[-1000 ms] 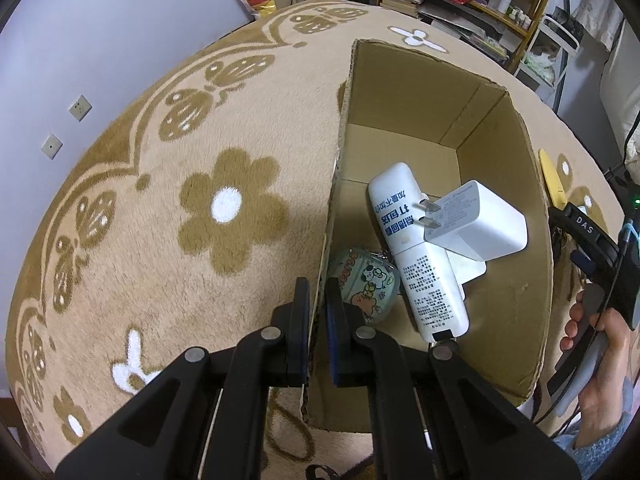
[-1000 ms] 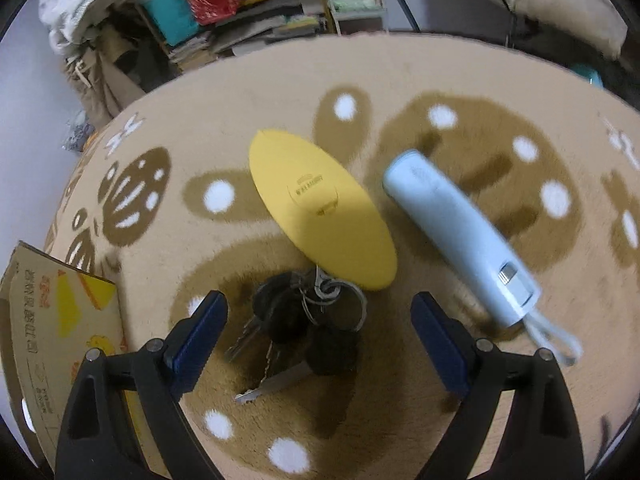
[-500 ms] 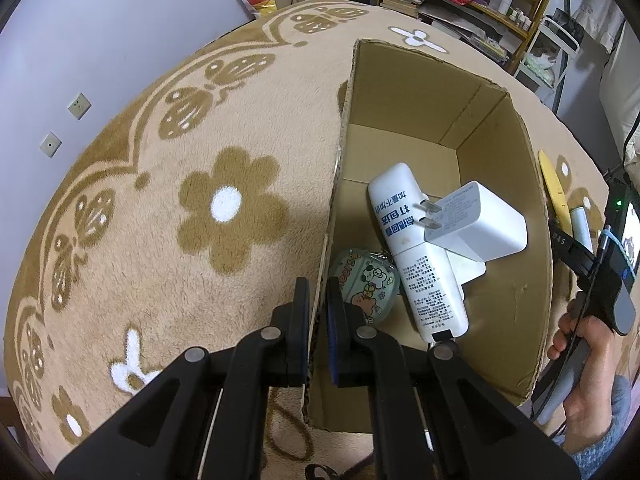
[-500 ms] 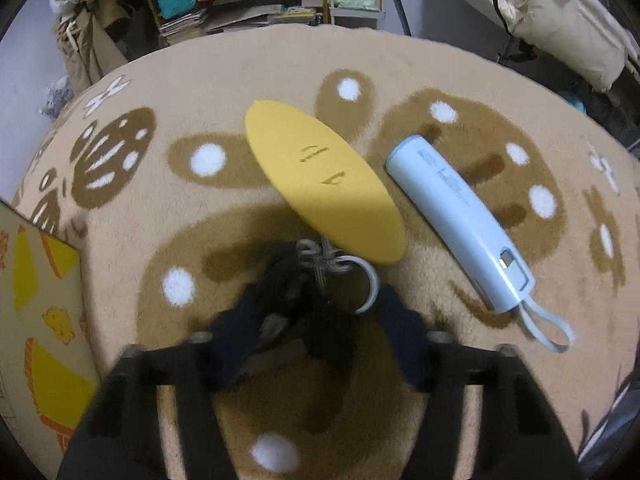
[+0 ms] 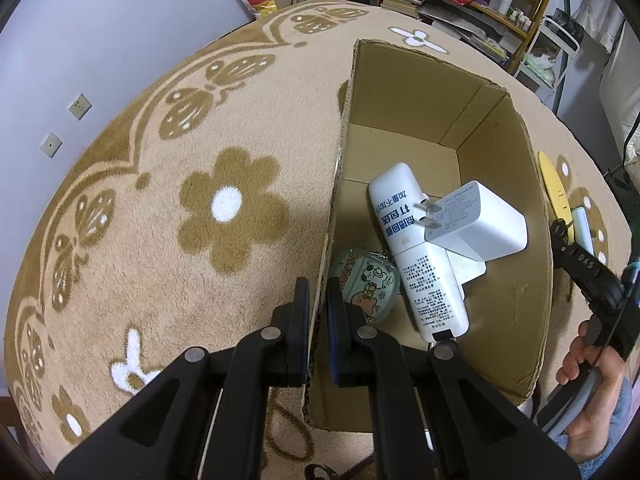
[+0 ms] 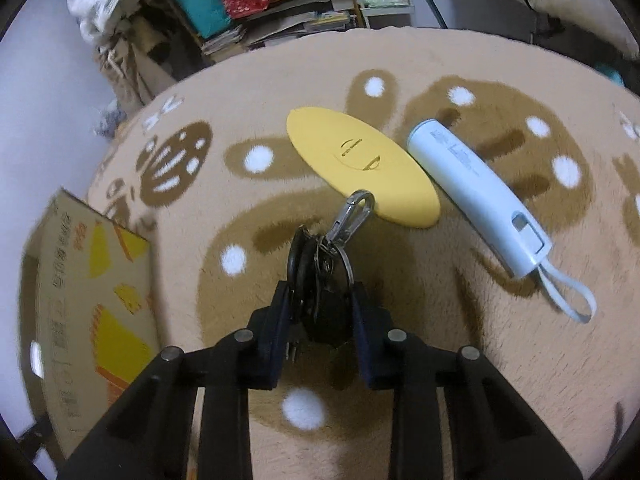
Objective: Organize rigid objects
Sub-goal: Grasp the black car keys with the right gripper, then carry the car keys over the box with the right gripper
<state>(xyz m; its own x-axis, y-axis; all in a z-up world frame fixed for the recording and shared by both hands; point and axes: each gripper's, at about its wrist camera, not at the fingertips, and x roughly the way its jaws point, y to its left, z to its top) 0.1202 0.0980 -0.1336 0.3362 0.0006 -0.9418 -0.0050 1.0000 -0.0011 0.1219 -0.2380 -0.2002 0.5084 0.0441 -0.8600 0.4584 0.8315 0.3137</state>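
My left gripper (image 5: 318, 312) is shut on the left wall of an open cardboard box (image 5: 508, 168). Inside the box lie a white tube (image 5: 416, 248), a white charger (image 5: 476, 220) and a cartoon-printed case (image 5: 366, 288). My right gripper (image 6: 320, 312) is shut on a bunch of black keys (image 6: 316, 268) with a silver carabiner, lifted off the carpet. Beyond it lie a yellow oval lid (image 6: 360, 164) and a pale blue power bank (image 6: 476, 196). The right gripper (image 5: 588, 268) also shows at the right edge of the left wrist view.
The box's printed outer side (image 6: 80, 292) stands at the left of the right wrist view. A flower-patterned beige carpet (image 5: 160, 220) covers the floor. Cluttered shelves (image 6: 280, 4) stand at the back, beside a white wall (image 5: 80, 40).
My right gripper went from open above the keys to shut on them and has lifted them. My left gripper stays clamped on the box wall.
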